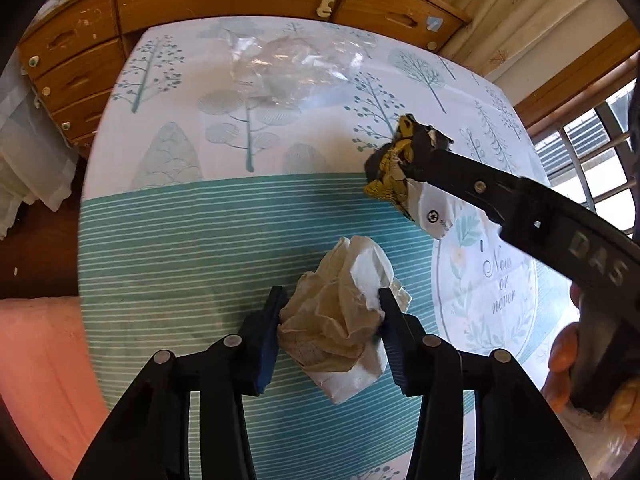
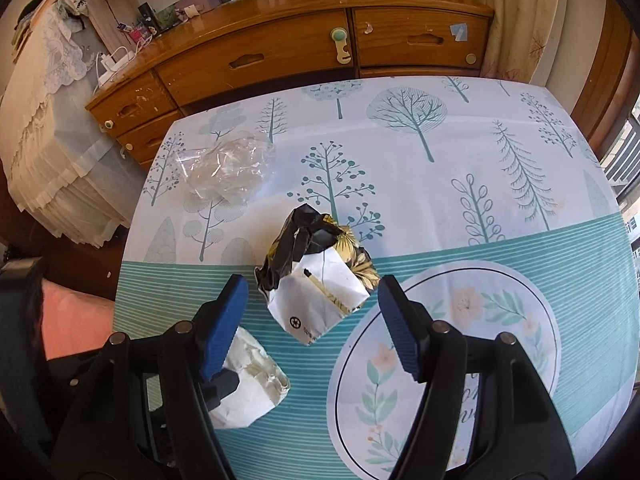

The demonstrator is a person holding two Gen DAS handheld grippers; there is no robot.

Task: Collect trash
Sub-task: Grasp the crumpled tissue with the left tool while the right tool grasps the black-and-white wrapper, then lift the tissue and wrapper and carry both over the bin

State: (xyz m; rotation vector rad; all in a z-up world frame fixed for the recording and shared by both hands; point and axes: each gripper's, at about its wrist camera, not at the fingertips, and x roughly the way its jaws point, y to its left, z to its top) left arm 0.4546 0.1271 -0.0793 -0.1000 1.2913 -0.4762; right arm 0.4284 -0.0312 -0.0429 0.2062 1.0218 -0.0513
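Surface: a table (image 2: 460,200) under a cloth printed with teal trees at its far half, white-striped teal at its near half, and a round flower motif at the near right.
Room: a wooden dresser (image 2: 280,56) with drawers stands just behind the table; curtains hang at the dresser's right end, a lace-covered stack stands off the table's left edge, and a barred window shows past its right edge.
Trash count: three pieces, all on the table.
Paper wad (image 1: 344,320): one, crumpled cream and white, on the striped band near the table's front edge.
Carton (image 2: 316,276): one, crushed, black, yellow and white, near the table's middle, where trees meet stripes.
Plastic (image 2: 224,172): one clear crumpled bag, at the table's far left, closest to the dresser.
Grippers: two.
Left gripper (image 1: 334,322): clenched on the paper wad, both blue pads pressing its sides.
Right gripper (image 2: 312,312): released, its pads apart either side of the carton without touching it.
Hand (image 1: 568,352): one, at the table's right, holding the right gripper.
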